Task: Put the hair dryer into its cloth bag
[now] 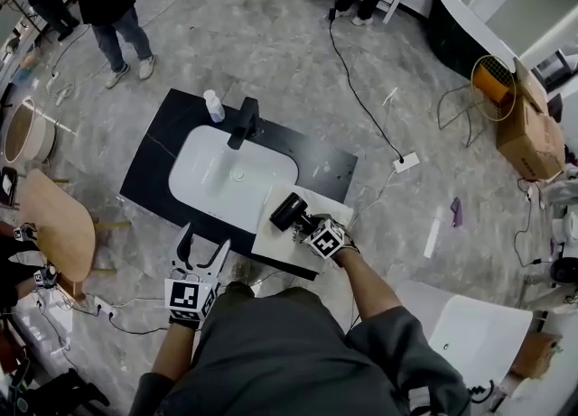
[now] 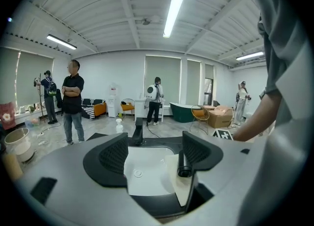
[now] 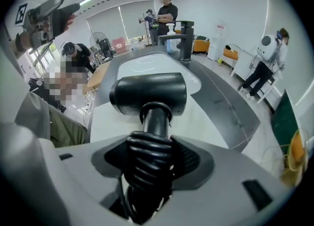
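The black hair dryer (image 1: pixel 287 211) (image 3: pixel 149 92) lies on a cream cloth bag (image 1: pixel 275 244) (image 3: pixel 105 119) at the right front corner of the black counter (image 1: pixel 153 157). My right gripper (image 1: pixel 304 226) (image 3: pixel 149 157) points steeply down and is shut on the dryer's handle, which has the black cord coiled round it. My left gripper (image 1: pixel 204 244) (image 2: pixel 154 154) hovers at the counter's front edge, left of the bag, open with nothing between its pads. In the left gripper view the dryer (image 2: pixel 184 163) and the bag (image 2: pixel 172 173) show just past the right pad.
A white sink basin (image 1: pixel 203 180) fills the counter's middle, with a black tap (image 1: pixel 244 122) and a small white bottle (image 1: pixel 214 106) behind it. A wooden seat (image 1: pixel 56 223) stands at the left. People stand far off; a cable and power strip (image 1: pixel 405 161) lie on the floor at the right.
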{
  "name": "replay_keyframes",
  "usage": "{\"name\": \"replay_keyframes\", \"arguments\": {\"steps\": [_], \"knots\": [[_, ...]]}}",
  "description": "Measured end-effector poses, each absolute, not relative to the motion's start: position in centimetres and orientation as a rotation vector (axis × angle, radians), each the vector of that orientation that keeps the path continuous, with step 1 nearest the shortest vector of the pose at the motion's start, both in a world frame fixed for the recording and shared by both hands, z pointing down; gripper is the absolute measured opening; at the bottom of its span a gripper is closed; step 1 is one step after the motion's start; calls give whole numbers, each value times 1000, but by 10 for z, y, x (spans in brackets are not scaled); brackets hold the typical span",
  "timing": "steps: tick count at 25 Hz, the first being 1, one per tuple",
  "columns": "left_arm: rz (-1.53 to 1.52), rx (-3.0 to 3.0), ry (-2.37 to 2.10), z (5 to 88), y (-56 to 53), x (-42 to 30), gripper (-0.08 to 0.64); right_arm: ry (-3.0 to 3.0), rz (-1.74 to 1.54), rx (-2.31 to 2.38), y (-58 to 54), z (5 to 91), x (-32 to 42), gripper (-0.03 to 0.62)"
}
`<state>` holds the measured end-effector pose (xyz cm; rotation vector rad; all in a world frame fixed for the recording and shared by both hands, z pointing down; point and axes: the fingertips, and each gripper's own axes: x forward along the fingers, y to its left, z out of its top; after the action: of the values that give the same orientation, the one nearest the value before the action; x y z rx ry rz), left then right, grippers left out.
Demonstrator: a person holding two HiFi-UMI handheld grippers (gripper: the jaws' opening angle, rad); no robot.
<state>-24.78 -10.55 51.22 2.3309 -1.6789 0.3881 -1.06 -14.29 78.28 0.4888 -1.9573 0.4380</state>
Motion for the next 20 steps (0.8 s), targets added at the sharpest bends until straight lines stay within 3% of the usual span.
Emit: {"name": "replay_keyframes", "arguments": {"steps": [20], "knots": [[385,2491,-1452,526,-126,-200,347,-2142,543,1093,-138,634,44,239]]}}
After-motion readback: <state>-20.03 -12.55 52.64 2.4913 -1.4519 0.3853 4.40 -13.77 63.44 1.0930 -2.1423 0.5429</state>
